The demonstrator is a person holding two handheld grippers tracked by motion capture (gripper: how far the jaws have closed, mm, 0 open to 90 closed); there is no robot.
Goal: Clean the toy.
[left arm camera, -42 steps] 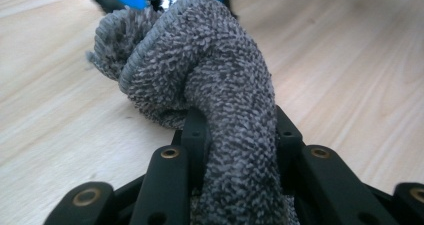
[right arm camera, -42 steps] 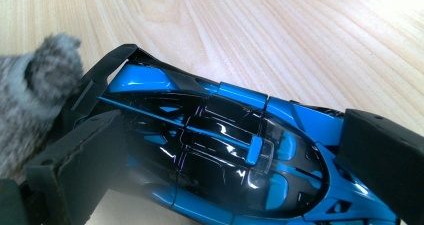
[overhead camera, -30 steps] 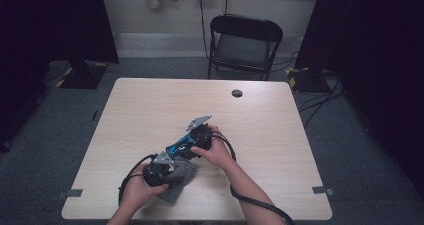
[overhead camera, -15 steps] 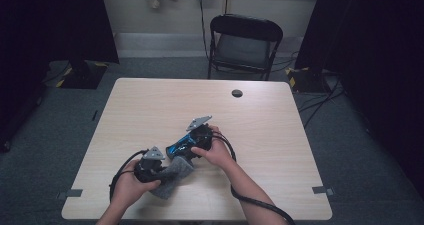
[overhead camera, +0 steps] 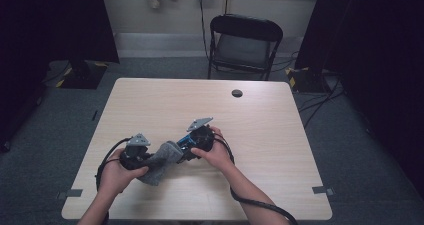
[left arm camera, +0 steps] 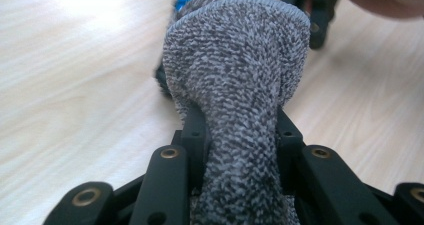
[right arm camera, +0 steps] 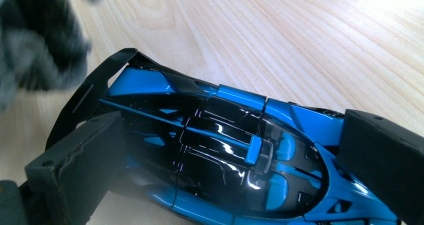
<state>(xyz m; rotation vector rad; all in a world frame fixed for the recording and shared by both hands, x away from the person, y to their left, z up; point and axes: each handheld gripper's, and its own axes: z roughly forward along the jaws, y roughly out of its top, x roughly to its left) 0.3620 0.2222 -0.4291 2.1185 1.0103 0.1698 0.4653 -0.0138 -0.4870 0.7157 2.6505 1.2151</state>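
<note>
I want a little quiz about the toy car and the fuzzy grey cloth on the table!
1. True or false: the left tongs pinch the grey cloth.
2. What do the right tongs hold? A) a cup B) a blue and black toy car C) a spoon
3. Fill in: behind the wooden table stands a black ____.

Key: 1 true; 2 B; 3 chair.

Fixed camera overlooks the table (overhead camera: 270, 135) from above; both gripper cameras sit close, apparently sharing the grey cloth (left arm camera: 235, 85).
</note>
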